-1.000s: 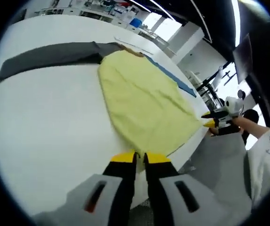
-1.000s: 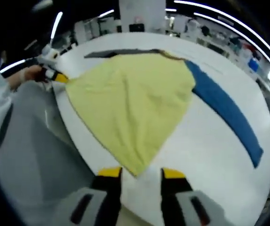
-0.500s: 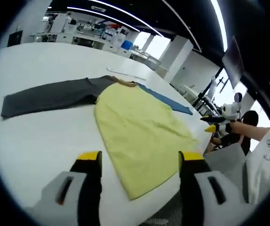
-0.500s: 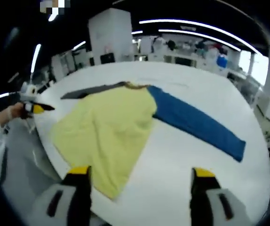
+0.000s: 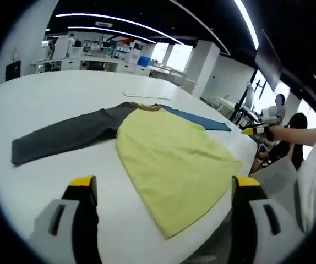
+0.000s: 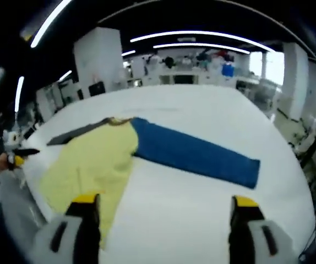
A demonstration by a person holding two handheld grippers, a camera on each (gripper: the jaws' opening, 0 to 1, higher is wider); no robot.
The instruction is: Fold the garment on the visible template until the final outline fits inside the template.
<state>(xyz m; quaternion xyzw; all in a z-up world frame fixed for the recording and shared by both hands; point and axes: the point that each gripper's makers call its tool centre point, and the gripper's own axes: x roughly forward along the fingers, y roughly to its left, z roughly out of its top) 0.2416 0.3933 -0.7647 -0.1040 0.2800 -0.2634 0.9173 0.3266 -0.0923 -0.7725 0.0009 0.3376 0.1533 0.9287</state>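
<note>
One garment (image 5: 169, 159) lying flat on white table (image 5: 48, 99), hem nearing table edge, bare surface around. Two grippers, left gripper (image 5: 163, 192) and right gripper (image 6: 163, 212), both gaping wide, gripping nothing.

Both views looked from the near table (image 5: 48, 110) edge across the same garment (image 5: 169, 159) — left gripper view leftward, right gripper view rightward.

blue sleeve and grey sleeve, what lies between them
The shirt's yellow body lies between the grey sleeve and blue sleeve, as the left gripper view shows.
</note>
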